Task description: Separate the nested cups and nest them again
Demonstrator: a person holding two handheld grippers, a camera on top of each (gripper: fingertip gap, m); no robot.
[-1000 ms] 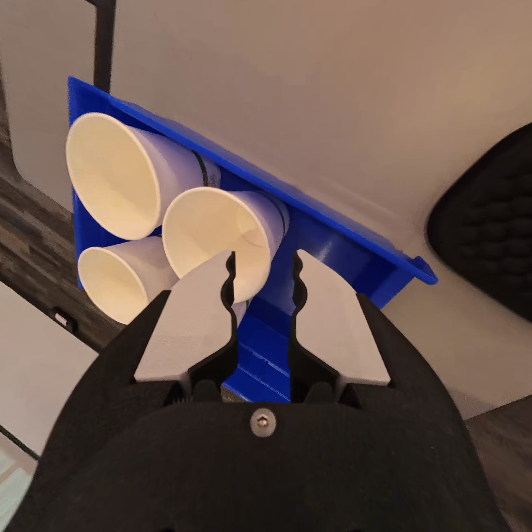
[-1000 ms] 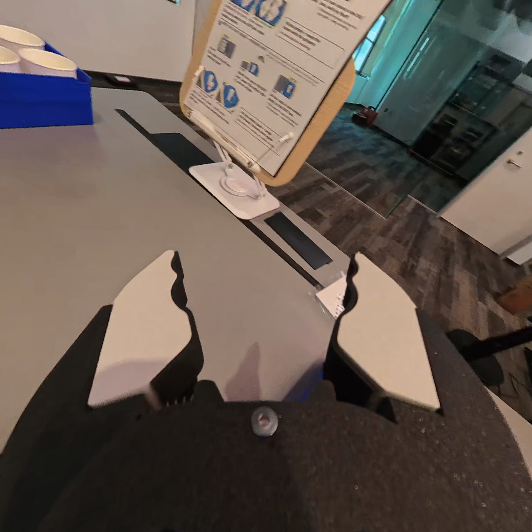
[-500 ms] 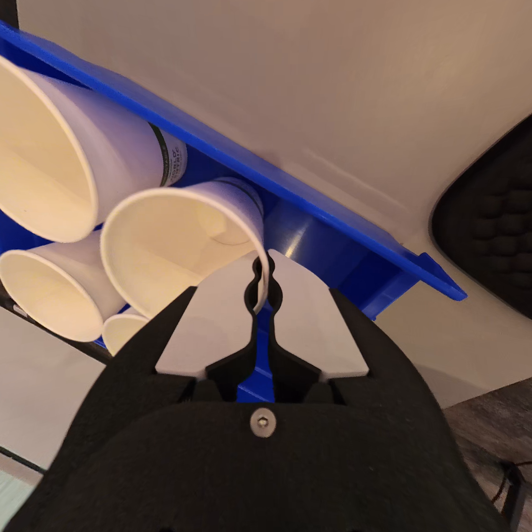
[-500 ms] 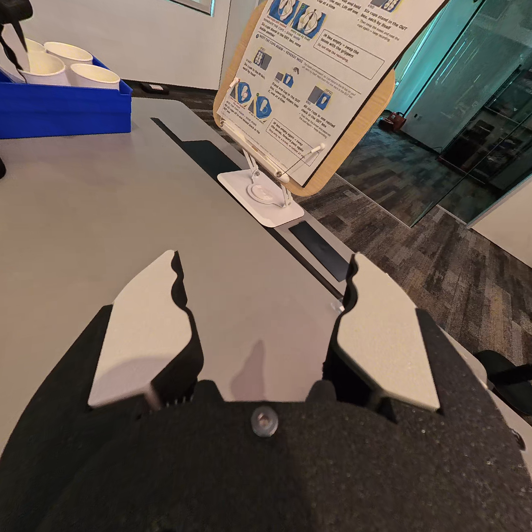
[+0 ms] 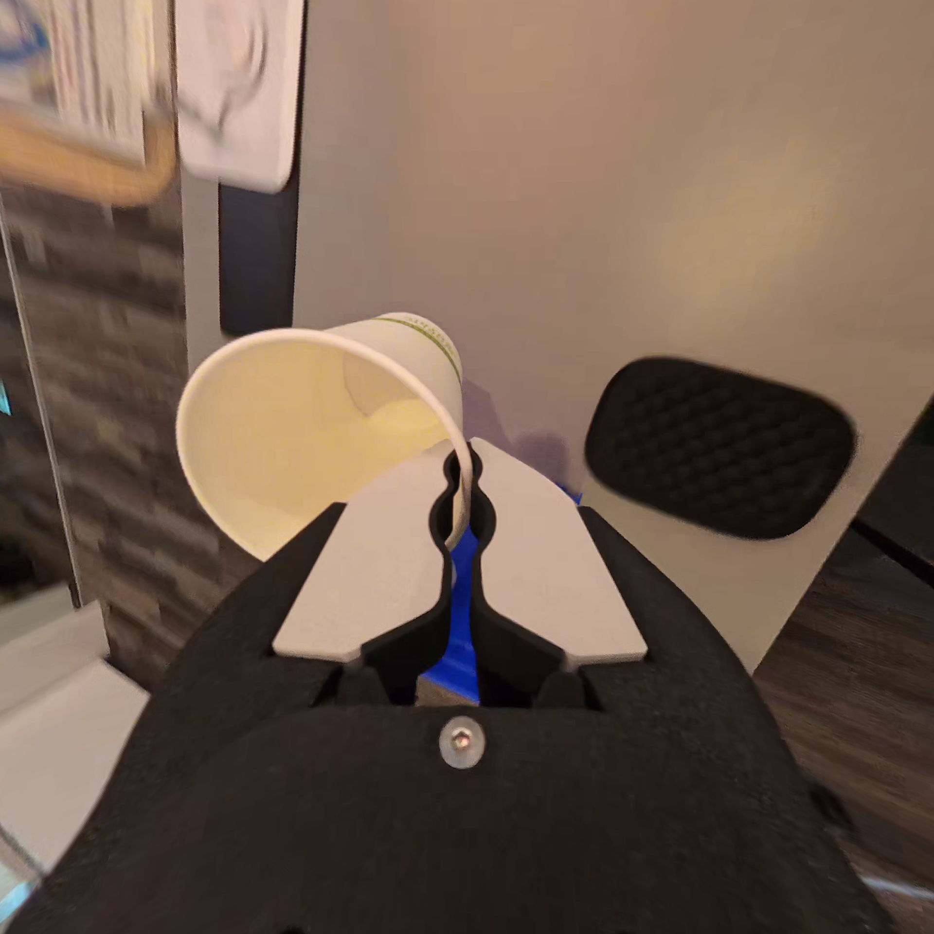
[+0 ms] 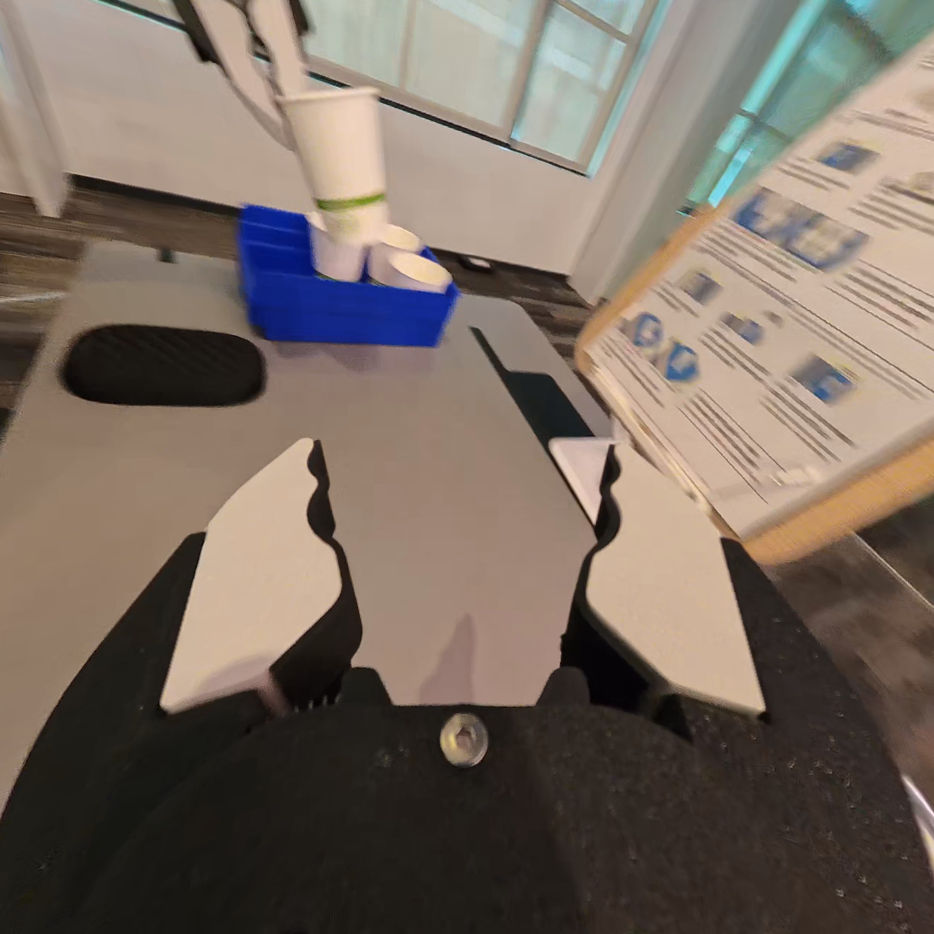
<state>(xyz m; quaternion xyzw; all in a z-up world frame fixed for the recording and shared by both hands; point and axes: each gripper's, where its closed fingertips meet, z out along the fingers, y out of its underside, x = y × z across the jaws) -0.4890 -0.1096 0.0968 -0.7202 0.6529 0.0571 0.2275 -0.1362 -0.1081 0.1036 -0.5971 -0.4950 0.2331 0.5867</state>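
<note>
White paper cup (image 5: 313, 429): held by its rim, lifted above the blue bin (image 6: 348, 308), a green band near its base.
Left gripper (image 5: 462, 472): jaws nearly closed, pinching the cup's wall, one finger inside the mouth and one outside.
Other cups (image 6: 409, 263): upright in the bin, just below the lifted one.
Right gripper (image 6: 462, 472): jaws spread wide, holding nothing, over the grey table (image 6: 429, 455).
Black pad (image 6: 161, 365): on the table, near the bin.
Instruction board (image 6: 758, 323): blurred, at the table's right edge.
</note>
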